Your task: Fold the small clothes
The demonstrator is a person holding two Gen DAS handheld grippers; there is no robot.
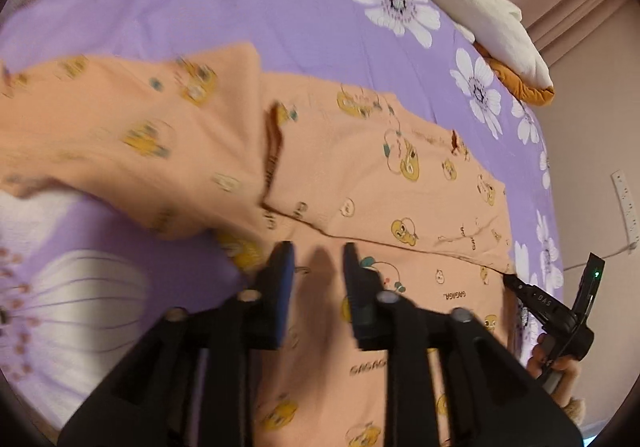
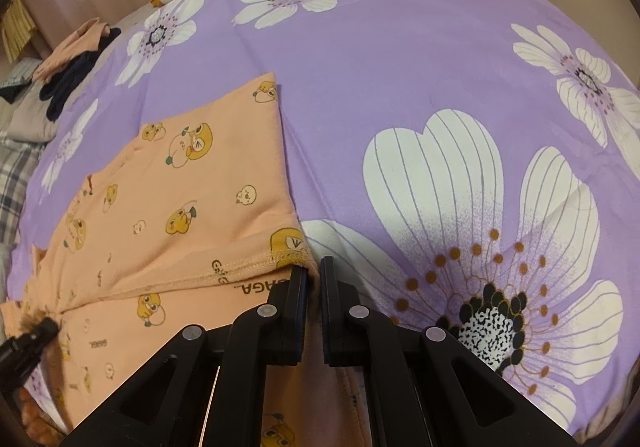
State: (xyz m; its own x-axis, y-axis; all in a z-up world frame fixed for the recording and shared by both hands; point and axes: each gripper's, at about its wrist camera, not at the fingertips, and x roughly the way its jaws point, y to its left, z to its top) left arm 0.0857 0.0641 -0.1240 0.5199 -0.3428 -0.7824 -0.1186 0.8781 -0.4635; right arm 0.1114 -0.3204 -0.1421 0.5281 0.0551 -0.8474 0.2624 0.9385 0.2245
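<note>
Garment [image 1: 360, 175], peach with yellow cartoon prints, lies partly folded across the purple floral bedsheet [image 1: 312, 31], filling the centre of the left wrist frame and the lower left of the right wrist frame. Left tool [image 1: 318, 259] hangs over the cloth, jaws apart, holding nothing. Right tool [image 2: 314, 275], at bottom centre, is nearly closed, pinching the garment's hem corner. Frame is motion-blurred at left.

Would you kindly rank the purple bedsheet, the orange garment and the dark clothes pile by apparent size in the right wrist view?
1. Purple bedsheet
2. Orange garment
3. Dark clothes pile, though it lies farther away, so its true size is unsure.
</note>
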